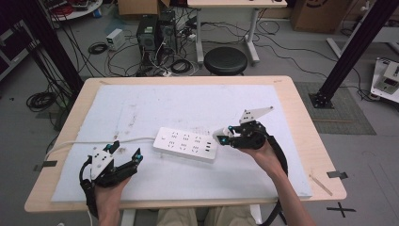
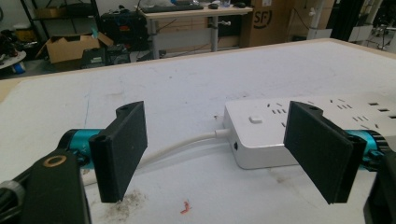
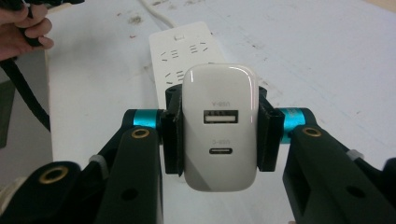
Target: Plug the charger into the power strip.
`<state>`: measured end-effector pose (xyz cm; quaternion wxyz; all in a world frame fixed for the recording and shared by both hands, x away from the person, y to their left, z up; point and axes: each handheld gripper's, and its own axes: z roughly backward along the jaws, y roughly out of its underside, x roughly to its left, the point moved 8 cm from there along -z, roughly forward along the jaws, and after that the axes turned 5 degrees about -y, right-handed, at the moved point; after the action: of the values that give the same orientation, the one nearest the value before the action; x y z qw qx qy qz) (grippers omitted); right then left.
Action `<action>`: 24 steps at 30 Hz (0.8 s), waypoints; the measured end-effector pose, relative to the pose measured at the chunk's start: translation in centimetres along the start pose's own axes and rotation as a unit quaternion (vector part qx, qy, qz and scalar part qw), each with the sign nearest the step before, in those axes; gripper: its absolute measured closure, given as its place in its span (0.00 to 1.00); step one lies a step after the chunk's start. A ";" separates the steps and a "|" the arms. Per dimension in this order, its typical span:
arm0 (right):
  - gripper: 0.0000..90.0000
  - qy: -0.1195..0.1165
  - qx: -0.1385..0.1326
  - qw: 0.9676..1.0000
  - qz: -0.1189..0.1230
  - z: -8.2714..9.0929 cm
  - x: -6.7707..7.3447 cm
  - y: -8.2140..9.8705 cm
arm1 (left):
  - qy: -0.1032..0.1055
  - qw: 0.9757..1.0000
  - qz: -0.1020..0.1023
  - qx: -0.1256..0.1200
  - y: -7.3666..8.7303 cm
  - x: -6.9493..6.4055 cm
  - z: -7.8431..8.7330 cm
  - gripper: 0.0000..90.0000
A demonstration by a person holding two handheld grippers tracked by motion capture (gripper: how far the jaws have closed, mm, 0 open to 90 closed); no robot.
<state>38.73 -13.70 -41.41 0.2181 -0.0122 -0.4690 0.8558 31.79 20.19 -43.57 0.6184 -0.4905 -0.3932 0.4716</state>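
Two ports face the camera on the white rectangular charger (image 3: 219,128), clamped upright (long axis vertical) in the right gripper (image 3: 219,135); the left gripper (image 2: 224,149) gapes beside the white oblong power strip (image 1: 186,143).

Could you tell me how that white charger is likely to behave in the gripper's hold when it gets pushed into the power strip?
The charger looks like smooth, glossy hard plastic, so it is probably stiff but could slip between the right gripper pads under pressure. It is clamped only by its two sides, so it might twist. The power strip lies loose on the mat, so it may slide when pushed.
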 end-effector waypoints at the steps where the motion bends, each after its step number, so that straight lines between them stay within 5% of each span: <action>1: 0.70 -0.002 0.006 1.000 0.005 -0.1 -0.1 -0.3 | 0.000 1.000 0.000 -0.001 0.0 0.0 0.0 0.24; 14: 0.70 -0.009 0.089 0.996 0.016 -2.2 -2.0 -1.4 | 0.002 1.000 -0.006 0.000 0.0 -0.2 0.1 0.24; 21: 0.70 -0.010 0.137 0.989 0.049 -3.7 -2.2 -2.5 | 0.005 1.000 -0.006 0.000 0.0 -0.6 0.0 0.24; 24: 0.70 -0.021 0.168 0.983 0.067 -5.1 -1.8 -3.2 | 0.006 1.000 -0.007 -0.001 -0.1 -0.8 0.0 0.24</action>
<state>42.68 -8.90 -42.02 0.1493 0.0108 -0.3210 0.9352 31.66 19.41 -43.47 0.6236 -0.4912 -0.3931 0.4640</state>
